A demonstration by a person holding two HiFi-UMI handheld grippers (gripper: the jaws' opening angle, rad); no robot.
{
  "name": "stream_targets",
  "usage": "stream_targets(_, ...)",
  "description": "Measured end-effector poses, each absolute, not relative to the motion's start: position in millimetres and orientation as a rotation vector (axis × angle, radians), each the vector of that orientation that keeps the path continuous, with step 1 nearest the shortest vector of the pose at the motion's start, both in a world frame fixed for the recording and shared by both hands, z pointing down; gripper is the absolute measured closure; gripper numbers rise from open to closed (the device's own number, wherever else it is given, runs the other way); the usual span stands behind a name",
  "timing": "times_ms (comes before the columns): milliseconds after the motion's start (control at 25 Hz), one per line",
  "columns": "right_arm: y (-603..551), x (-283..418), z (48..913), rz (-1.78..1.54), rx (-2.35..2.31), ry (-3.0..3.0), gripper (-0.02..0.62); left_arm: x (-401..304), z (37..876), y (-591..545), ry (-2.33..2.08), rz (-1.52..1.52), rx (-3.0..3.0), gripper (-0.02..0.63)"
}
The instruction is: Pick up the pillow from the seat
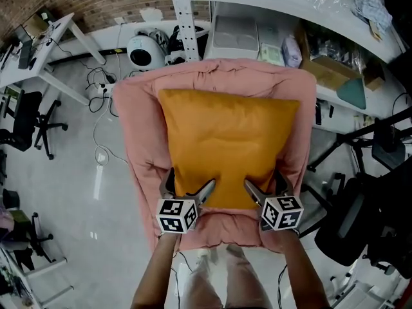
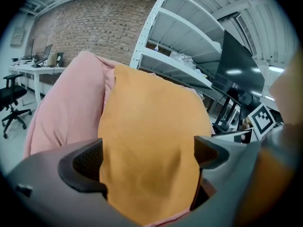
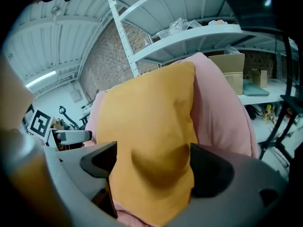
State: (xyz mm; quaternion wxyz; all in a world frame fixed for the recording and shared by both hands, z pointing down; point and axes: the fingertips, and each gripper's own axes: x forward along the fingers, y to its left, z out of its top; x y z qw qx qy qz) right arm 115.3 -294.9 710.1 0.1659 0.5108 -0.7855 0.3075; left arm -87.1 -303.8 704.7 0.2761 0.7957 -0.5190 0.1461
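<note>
Head view, orange pillow propped in the middle of the pink seat, your left gripper and right gripper near the seat's front edge, both jaws wide open, pillow's bottom edge between them, not clamped yet

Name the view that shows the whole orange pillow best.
The head view: the whole pillow shows, outline and all, lying on the pink seat. The gripper views show it foreshortened, its near edge between the open jaws of the left claw and right claw.
</note>
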Motion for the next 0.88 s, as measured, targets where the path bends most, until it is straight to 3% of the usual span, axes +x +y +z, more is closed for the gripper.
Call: stream_targets(880, -321.0, 122.8, 747.8, 0.896, 1.478, -2.171, 0.127, -105.9, 757.8, -329.4, -1.406, 0.499, 2.064, 0.018)
